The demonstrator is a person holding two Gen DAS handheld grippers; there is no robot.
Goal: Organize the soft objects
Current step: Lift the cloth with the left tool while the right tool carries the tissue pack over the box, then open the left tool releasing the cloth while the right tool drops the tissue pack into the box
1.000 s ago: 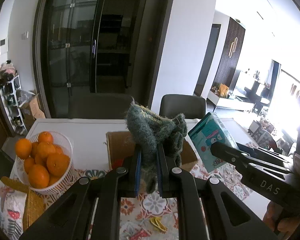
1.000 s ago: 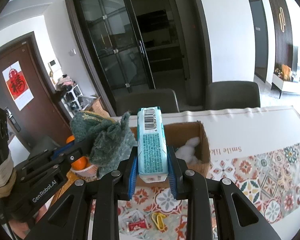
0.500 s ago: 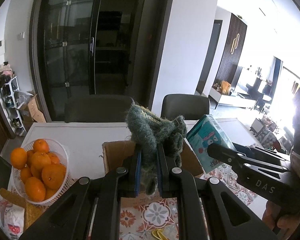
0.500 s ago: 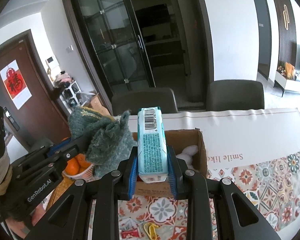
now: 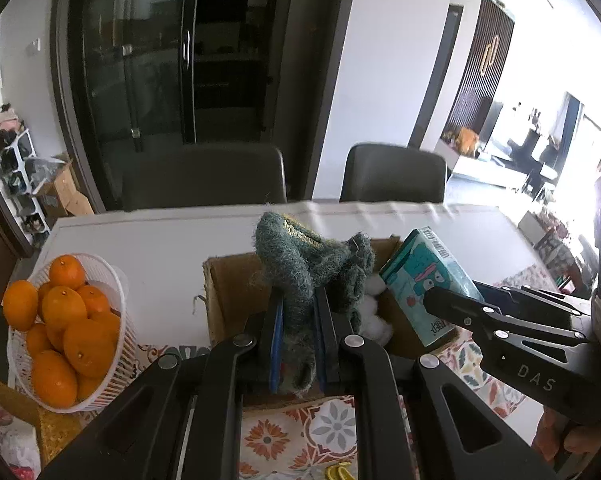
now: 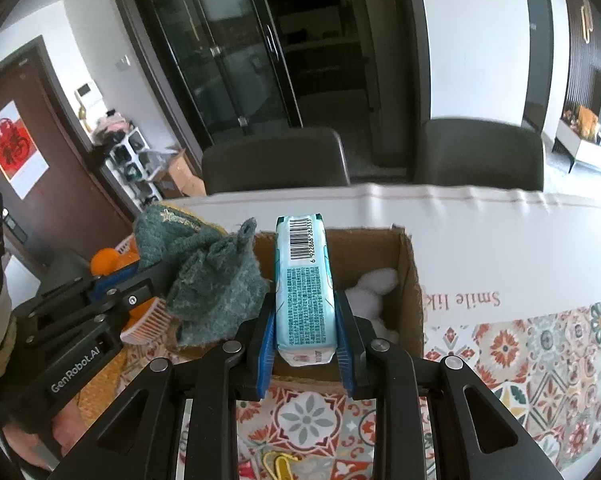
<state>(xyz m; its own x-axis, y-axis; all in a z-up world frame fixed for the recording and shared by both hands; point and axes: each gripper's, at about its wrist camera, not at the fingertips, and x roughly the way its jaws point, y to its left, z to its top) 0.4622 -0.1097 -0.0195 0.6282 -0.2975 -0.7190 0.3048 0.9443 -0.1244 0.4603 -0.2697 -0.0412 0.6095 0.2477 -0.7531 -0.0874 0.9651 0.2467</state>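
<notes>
- Clamping a green knitted cloth (image 5: 300, 276) between its blue-padded fingers (image 5: 275, 330), the left gripper (image 5: 298, 336) holds the fabric bunched up so that it rises above the fingertips and droops a little below them.
- Pinched from both sides in the right gripper (image 6: 305, 332), a pale blue tissue pack (image 6: 304, 288) stands on end, barcode face toward the camera, with the blue pads (image 6: 266, 344) pressed flat against its long sides.
- Seen from the left wrist, the pack shows its cartoon-printed face and sits just to the right of the cloth; the two soft items are close together but not clearly touching.
- Below the grippers lies a tablecloth (image 6: 540, 352) with an orange and teal tile pattern, and a small yellow clip (image 6: 278, 462) rests on it.
- Both held items hang over the near edge of an open cardboard box (image 6: 412, 280), which stands on the table.
- Inside the box, toward its right side, sits a white fluffy plush (image 6: 374, 290).
- Left of the box stands a white basket (image 5: 114, 292) piled with oranges (image 5: 66, 308).
- Past the box the table surface is a plain white cover (image 5: 148, 240).
- Two dark chairs (image 5: 204, 176) stand at the far side of the table, with black glass-fronted doors (image 5: 156, 60) behind them.
</notes>
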